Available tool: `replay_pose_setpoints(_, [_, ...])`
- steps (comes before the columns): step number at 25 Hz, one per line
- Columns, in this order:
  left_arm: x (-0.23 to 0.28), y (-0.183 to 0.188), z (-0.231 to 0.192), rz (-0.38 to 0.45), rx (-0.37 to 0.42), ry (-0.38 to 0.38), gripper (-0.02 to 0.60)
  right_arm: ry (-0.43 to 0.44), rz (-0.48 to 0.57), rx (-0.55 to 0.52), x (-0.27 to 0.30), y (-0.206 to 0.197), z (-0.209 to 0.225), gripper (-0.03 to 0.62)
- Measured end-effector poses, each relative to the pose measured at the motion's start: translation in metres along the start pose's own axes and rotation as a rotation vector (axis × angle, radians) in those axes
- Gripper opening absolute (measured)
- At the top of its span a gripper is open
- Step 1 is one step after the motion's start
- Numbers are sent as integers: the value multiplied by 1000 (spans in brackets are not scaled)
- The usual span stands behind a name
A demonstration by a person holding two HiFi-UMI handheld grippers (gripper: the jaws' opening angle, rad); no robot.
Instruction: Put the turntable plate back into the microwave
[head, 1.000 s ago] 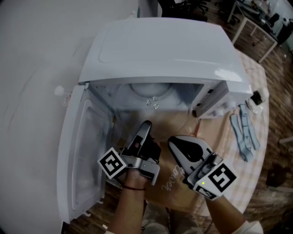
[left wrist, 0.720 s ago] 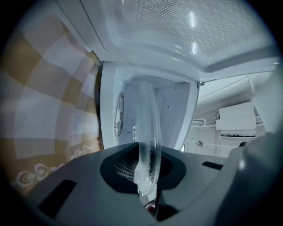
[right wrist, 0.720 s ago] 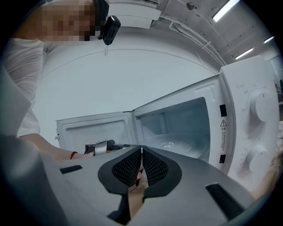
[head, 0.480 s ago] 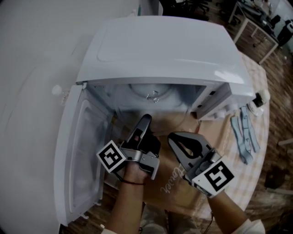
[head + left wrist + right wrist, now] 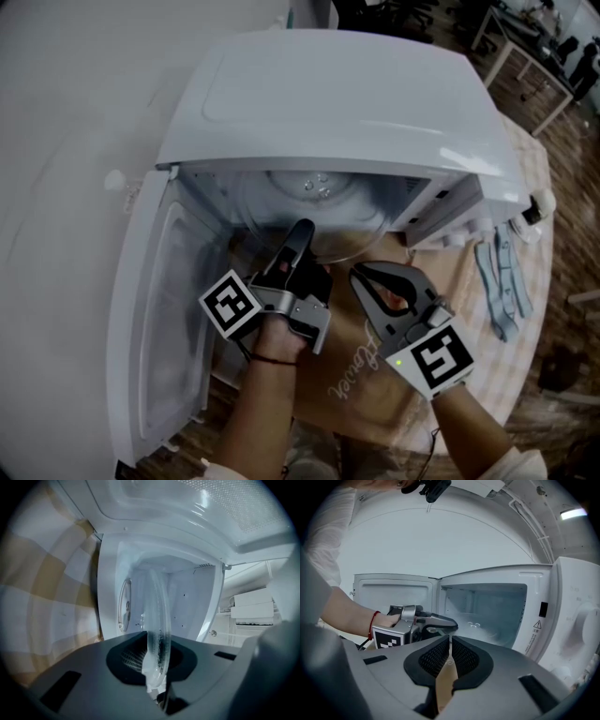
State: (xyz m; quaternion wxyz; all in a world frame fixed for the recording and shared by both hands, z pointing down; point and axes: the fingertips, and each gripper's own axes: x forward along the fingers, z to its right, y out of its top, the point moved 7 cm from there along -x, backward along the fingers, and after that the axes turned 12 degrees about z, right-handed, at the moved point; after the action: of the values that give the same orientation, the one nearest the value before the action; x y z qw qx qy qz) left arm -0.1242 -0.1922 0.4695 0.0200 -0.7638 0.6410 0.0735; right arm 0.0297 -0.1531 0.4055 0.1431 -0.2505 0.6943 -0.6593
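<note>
A white microwave (image 5: pixel 337 103) stands with its door (image 5: pixel 164 309) swung open to the left. The clear glass turntable plate (image 5: pixel 352 220) lies level in the cavity mouth, its near rim poking out past the opening. My left gripper (image 5: pixel 302 228) is shut on that near rim. In the left gripper view the plate (image 5: pixel 158 616) runs edge-on from the left gripper (image 5: pixel 157 667) into the cavity. My right gripper (image 5: pixel 367 274) hangs shut and empty in front of the microwave's right half. In the right gripper view the right gripper (image 5: pixel 450 649) is level with the left gripper (image 5: pixel 440 622).
A brown paper bag (image 5: pixel 361 375) lies on the checked tablecloth under both hands. Pale blue strips (image 5: pixel 502 272) and a small bottle (image 5: pixel 536 204) lie right of the microwave. A white wall (image 5: pixel 66 141) stands to the left; the control panel (image 5: pixel 576 616) is on the right.
My left gripper has moved forward toward the cavity with the plate rim in it. More of the plate shows in the opening. The right gripper has shifted slightly right.
</note>
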Motion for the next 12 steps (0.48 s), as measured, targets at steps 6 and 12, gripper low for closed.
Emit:
replay_pose_setpoints(6, [8,2,-1,4,-6,0,31,8,-20,-21,2,-3,1,35])
replay_pose_setpoints(12, [16,6,-3,13,-10,21,32,5,-53,-89,4,-1,3,35])
